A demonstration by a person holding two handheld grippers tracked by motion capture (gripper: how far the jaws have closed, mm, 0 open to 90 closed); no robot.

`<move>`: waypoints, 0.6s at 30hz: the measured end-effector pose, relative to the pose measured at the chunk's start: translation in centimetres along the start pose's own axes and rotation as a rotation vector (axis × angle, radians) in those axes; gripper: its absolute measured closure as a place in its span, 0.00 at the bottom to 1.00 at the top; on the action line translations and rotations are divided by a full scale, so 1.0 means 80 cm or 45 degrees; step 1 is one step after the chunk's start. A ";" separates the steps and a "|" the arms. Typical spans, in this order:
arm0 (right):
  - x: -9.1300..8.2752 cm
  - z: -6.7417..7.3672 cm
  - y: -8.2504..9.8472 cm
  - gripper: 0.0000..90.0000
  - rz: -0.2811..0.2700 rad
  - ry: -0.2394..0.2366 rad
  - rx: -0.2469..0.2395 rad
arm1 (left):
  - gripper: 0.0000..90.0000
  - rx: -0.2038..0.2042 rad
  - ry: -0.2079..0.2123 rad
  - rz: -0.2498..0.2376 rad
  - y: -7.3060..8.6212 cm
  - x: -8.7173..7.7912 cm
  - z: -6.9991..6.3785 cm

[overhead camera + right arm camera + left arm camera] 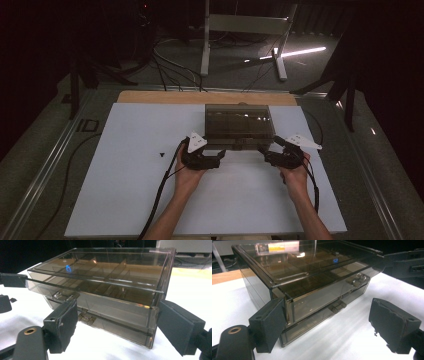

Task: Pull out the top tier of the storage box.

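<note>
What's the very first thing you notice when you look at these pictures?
A smoky see-through box with little compartments inside sits at the far middle of the white table. The left gripper and right gripper wait at its two front corners, a black jaw on each side of a corner. Behind the table, a bright light strip glows on the dark floor.

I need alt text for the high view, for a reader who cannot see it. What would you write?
A smoky clear plastic box with inner dividers sits on a white table, and a person's two hands hold a black gripper at each of its near corners. The left gripper and right gripper point inward at the box front. Behind the table the room is dark, with cables on the floor.
</note>
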State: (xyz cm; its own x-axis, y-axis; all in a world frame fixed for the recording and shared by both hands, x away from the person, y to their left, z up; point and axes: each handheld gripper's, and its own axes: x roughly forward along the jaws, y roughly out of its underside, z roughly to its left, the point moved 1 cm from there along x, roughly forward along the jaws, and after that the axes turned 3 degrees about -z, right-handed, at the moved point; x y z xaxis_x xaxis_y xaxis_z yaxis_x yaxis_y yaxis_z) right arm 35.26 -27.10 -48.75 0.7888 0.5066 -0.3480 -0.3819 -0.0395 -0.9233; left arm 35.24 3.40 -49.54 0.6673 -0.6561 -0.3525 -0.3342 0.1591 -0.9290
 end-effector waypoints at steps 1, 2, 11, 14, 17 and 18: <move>0.002 0.001 0.001 0.21 0.006 0.005 0.003 | 0.18 -0.001 -0.001 0.002 0.000 0.001 0.000; 0.002 0.001 0.001 0.21 0.006 0.005 0.003 | 0.18 -0.001 -0.001 0.002 0.000 0.001 0.000; 0.005 0.003 0.002 0.16 0.026 -0.016 -0.046 | 0.24 -0.019 -0.040 0.003 0.000 0.002 0.002; 0.005 0.002 0.001 0.17 0.031 -0.009 -0.046 | 0.31 -0.025 -0.046 0.004 -0.001 0.001 0.004; 0.005 0.003 0.000 0.23 0.039 0.019 -0.058 | 0.40 -0.041 -0.052 0.003 -0.001 -0.003 0.010; 0.005 0.003 0.000 0.25 0.040 0.030 -0.061 | 0.43 -0.042 -0.050 0.003 -0.001 -0.003 0.012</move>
State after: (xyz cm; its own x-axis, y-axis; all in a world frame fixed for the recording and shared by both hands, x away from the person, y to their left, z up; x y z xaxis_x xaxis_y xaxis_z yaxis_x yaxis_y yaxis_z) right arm 35.47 -26.70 -48.86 0.7880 0.4842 -0.3803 -0.3838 -0.0968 -0.9183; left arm 35.73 4.27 -49.46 0.6920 -0.6258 -0.3597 -0.3575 0.1358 -0.9240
